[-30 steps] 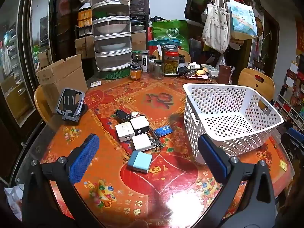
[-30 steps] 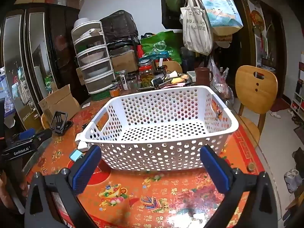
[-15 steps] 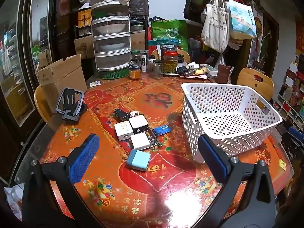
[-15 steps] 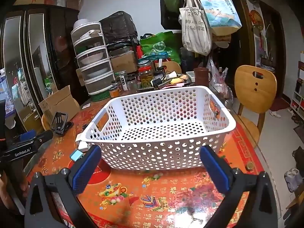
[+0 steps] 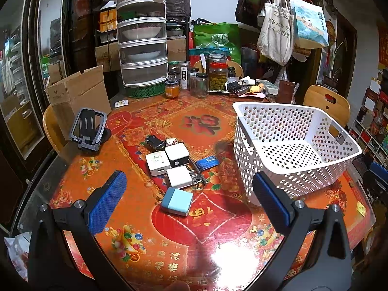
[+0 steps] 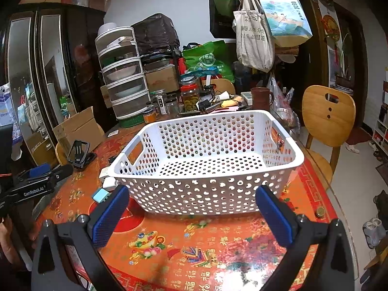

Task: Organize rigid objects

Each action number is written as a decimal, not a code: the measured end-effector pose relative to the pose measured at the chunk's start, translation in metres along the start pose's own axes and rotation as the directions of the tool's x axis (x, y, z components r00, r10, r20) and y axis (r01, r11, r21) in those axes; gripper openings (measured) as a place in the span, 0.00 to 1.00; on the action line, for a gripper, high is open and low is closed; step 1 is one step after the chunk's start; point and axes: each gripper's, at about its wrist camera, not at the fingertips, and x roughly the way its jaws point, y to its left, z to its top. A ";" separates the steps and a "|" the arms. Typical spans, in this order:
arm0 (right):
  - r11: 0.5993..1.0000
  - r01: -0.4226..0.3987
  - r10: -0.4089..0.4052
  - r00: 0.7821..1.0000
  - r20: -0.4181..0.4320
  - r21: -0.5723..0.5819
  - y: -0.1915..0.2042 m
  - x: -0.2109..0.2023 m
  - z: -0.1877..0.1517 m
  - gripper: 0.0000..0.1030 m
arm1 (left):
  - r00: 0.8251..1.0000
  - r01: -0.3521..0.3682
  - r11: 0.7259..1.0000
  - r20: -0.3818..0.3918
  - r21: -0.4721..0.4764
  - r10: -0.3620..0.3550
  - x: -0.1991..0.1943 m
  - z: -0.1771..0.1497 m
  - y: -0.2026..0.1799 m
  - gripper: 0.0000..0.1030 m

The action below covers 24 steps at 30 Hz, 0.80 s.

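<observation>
Hovering above table (image 5: 135, 247), both tongs (image 5: 189, 198) (image 6: 194, 213) gape empty.

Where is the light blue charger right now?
In the left wrist view the light blue charger lies on the table between the open left gripper's fingers, nearest of the pile, just before a white charger and left of the basket.

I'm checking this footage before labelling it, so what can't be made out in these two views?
- Right wrist view: most chargers are hidden behind the white basket; only the light blue charger and one white corner show.
- Left wrist view: the printing on the blue card is too small to read.
- Left wrist view: the metal pieces beside the white charger are too small to identify.
</observation>
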 end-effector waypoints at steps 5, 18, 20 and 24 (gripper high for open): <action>1.000 -0.007 0.007 1.000 -0.002 -0.002 0.002 0.001 -0.001 1.00 | 1.000 -0.005 1.000 0.003 -0.004 0.005 -0.001 -0.001 0.002 0.99; 0.992 -0.128 0.128 0.991 -0.026 -0.016 0.010 0.000 -0.007 1.00 | 1.000 -0.004 1.000 -0.007 -0.005 0.003 0.002 -0.001 0.004 0.99; 0.990 -0.137 0.136 0.990 -0.028 -0.026 0.013 0.000 -0.007 1.00 | 1.000 -0.003 1.000 -0.010 -0.005 0.003 0.003 -0.001 0.004 0.99; 0.986 -0.164 0.163 0.986 -0.043 -0.024 0.016 0.001 -0.008 1.00 | 1.000 -0.004 1.000 -0.011 -0.007 0.004 0.005 -0.002 0.005 0.99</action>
